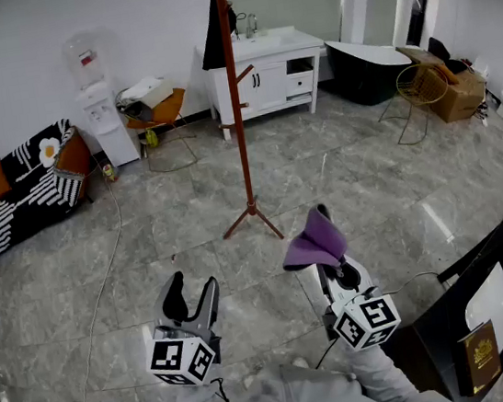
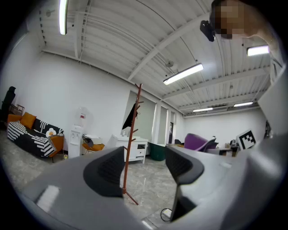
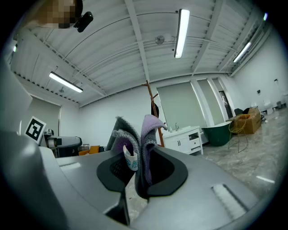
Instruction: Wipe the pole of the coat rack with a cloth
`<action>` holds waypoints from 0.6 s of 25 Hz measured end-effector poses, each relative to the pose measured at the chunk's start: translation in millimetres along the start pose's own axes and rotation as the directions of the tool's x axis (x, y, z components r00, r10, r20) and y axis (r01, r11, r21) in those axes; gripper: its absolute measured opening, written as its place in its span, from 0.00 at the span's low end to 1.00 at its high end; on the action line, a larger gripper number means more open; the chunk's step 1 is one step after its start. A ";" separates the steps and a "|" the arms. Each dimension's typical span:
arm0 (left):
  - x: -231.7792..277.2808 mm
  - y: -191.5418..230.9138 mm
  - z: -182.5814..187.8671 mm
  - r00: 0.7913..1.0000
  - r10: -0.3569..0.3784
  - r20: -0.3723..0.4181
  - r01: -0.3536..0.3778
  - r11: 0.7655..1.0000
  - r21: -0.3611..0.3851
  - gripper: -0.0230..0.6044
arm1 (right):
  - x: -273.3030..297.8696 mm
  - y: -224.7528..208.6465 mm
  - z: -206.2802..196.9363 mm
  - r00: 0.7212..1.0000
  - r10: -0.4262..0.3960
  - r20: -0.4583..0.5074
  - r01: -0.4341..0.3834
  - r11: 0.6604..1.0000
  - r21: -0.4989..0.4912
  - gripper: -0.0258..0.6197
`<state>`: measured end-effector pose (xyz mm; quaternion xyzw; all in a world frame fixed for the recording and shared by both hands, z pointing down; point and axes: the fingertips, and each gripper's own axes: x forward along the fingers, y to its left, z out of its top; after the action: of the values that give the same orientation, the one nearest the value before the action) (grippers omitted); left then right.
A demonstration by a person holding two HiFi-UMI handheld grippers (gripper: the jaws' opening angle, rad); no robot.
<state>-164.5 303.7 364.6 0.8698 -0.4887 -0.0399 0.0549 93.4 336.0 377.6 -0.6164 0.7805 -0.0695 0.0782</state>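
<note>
The tall reddish-brown wooden pole of the coat rack (image 1: 236, 105) stands upright on its splayed feet on the grey marble-tiled floor (image 1: 147, 247), ahead of me and well apart from both my grippers. Short pegs angle off it, and a dark garment (image 1: 213, 29) hangs from its upper part. The purple knitted cloth (image 3: 135, 139) is not on the pole; it is clamped in my right gripper (image 3: 137, 168), whose jaws are pressed onto it from both sides. The cloth stands up out of them in bunched folds, showing a greyer face and a small white label. In the head view it droops forward over the front of that gripper. My left gripper (image 2: 144, 166) holds nothing: its two dark padded jaws stand apart, and the far-off pole shows through the gap between them. The two grippers are side by side, low in front of me, with the marker cubes nearest my sleeves. Behind the rack, against the wall, is a white vanity cabinet with a basin (image 1: 271, 72). To its left are an orange chair (image 1: 160, 111) and a white water dispenser (image 1: 102, 114). Farther left is a black-and-white patterned sofa with orange cushions (image 1: 30, 180). To the right of the cabinet is a dark bathtub (image 1: 367, 68), then a gold wire chair (image 1: 417, 93) and a cardboard box (image 1: 459, 92). A thin pale cable (image 1: 104, 272) trails across the floor on my left.
</note>
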 end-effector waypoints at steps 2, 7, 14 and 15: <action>1.8 1.3 1.5 1.000 0.002 0.002 -0.002 1.000 0.003 0.53 | 2.3 0.0 1.0 1.000 0.003 -0.001 -0.003 1.000 0.000 0.13; 5.5 3.6 3.6 1.000 0.002 0.006 -0.002 1.000 0.005 0.53 | 6.7 -1.0 2.1 1.000 0.003 0.000 -0.003 1.000 -0.001 0.13; 8.6 3.0 6.6 1.000 -0.001 0.009 0.001 1.000 0.011 0.53 | 8.4 -3.8 3.6 1.000 0.003 0.004 -0.003 1.000 0.000 0.13; 9.9 2.0 7.2 1.000 -0.002 0.009 0.002 1.000 0.013 0.53 | 8.6 -5.0 4.1 1.000 0.003 0.006 -0.003 1.000 0.003 0.13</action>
<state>-162.0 293.7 357.5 0.8704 -0.4884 -0.0407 0.0468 97.1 326.5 374.3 -0.6154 0.7810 -0.0686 0.0816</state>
